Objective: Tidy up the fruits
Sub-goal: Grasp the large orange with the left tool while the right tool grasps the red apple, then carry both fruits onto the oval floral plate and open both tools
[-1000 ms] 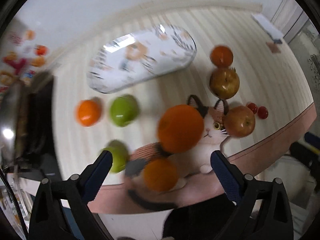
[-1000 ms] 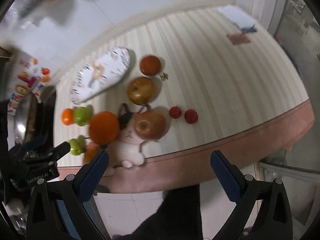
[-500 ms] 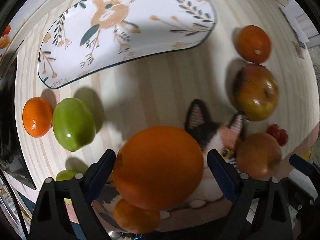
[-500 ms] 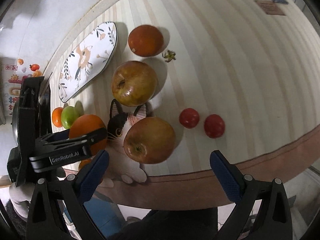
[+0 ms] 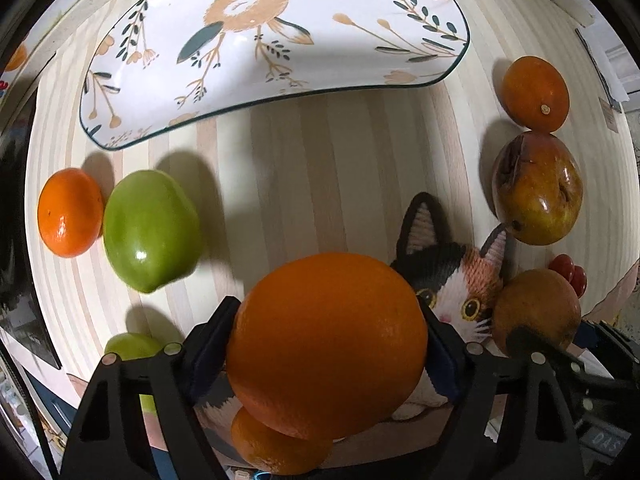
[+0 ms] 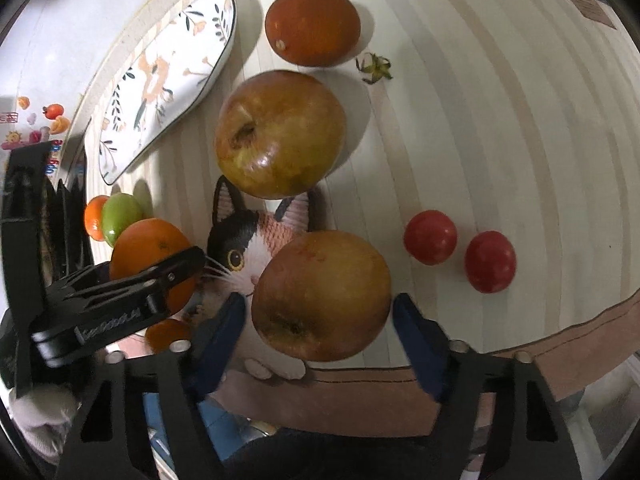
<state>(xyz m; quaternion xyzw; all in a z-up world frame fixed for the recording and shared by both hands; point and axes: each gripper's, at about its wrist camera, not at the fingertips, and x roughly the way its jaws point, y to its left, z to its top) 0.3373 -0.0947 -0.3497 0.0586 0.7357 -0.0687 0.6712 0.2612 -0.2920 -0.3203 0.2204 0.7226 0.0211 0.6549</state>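
My left gripper (image 5: 324, 344) is shut on a large orange (image 5: 326, 344), both pads against its sides; it also shows in the right wrist view (image 6: 150, 258). My right gripper (image 6: 320, 316) is open around a brown-yellow apple (image 6: 322, 294), with gaps between its pads and the apple. Both fruits sit on a cat-shaped mat (image 6: 248, 248). A white floral plate (image 5: 256, 40) lies beyond, empty. A second apple (image 6: 280, 134) and a dark orange (image 6: 312, 24) lie behind.
A green fruit (image 5: 150, 232) and a small tangerine (image 5: 70, 212) lie at the left, another green fruit (image 5: 132, 346) nearer. A small orange (image 5: 276, 448) sits under the held one. Two red tomatoes (image 6: 430, 236) lie right. The table edge (image 6: 560, 340) is close.
Both grippers have come down and forward to the fruits. The left gripper has closed on the large orange. The right gripper has narrowed around the apple.
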